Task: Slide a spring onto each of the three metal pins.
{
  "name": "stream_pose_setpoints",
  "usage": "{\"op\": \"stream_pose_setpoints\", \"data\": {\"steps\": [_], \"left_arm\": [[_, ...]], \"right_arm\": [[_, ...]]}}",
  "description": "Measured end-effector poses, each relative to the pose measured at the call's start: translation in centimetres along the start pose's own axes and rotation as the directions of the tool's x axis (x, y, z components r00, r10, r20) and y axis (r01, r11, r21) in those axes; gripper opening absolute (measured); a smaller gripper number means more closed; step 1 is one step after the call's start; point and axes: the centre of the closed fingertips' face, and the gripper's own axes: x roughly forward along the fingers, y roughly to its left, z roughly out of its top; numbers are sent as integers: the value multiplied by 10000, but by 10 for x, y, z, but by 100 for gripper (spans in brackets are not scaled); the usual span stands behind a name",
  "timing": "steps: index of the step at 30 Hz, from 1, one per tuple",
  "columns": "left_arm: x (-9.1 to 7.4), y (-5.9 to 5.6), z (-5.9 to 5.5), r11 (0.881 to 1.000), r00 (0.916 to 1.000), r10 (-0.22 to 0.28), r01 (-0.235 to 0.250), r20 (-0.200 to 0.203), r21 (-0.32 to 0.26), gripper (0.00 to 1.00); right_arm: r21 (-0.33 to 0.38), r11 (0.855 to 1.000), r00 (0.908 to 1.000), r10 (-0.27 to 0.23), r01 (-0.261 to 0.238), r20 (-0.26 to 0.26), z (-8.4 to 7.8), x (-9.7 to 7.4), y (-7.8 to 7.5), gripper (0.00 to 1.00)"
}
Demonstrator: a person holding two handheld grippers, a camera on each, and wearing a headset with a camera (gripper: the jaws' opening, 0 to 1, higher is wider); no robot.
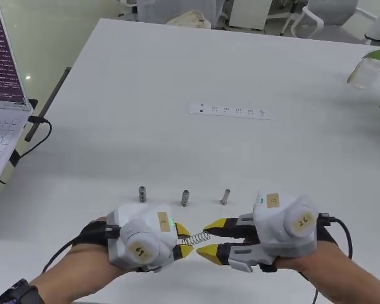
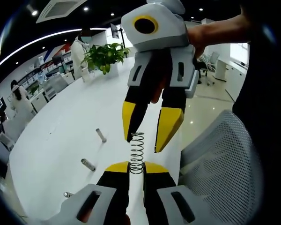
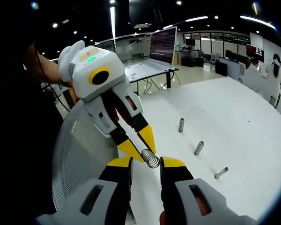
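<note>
You are working in an open-plan office. Before you is a wide white surface (image 1: pixel 177 76), with an open laptop (image 1: pixel 0 82) at its left side and a white power strip (image 1: pixel 231 111) lying on it. A potted plant (image 2: pixel 105 56) stands at its edge, swivel chairs (image 1: pixel 307 16) stand beyond it, and a grey mesh chair (image 2: pixel 220 159) is beside you. Further back, rows of desks (image 2: pixel 49 86) run under long ceiling lights (image 3: pixel 112 18), and a person (image 2: pixel 82 49) stands there.

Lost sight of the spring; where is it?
Head view: the spring lies between the left gripper, which clamps it, and the open right gripper, this side of the pins.
</note>
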Motion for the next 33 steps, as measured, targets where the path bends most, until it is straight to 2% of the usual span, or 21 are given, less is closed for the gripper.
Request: {"op": "stream_pose_setpoints", "data": {"steps": [6,11,19,28,33], "left_arm": [[0,-2,7,9999,9995,-86,90,300,-113,2],[-2,-2,14,9998,9984,-145,154,548,-151,2],[-5,-5,20,9995,9970,-308,309,715,-12,2],[-6,-10,19,9978,9957,-656,646,651,173,2],[-6,-12,20,9968,9940,-798,794,747,78,2]], "right_arm": [[-788,9963,9979,302,-348,-580,1,1,-1,19],[-1436,9869,9913,561,-731,-1189,-3,2,0,17],[-2335,9622,9782,983,-1404,-1832,-4,1,2,13],[-3139,9247,9578,1377,-2156,-2521,-6,2,10,10],[-3405,9129,9527,1329,-2251,-2734,-6,1,10,9]]}}
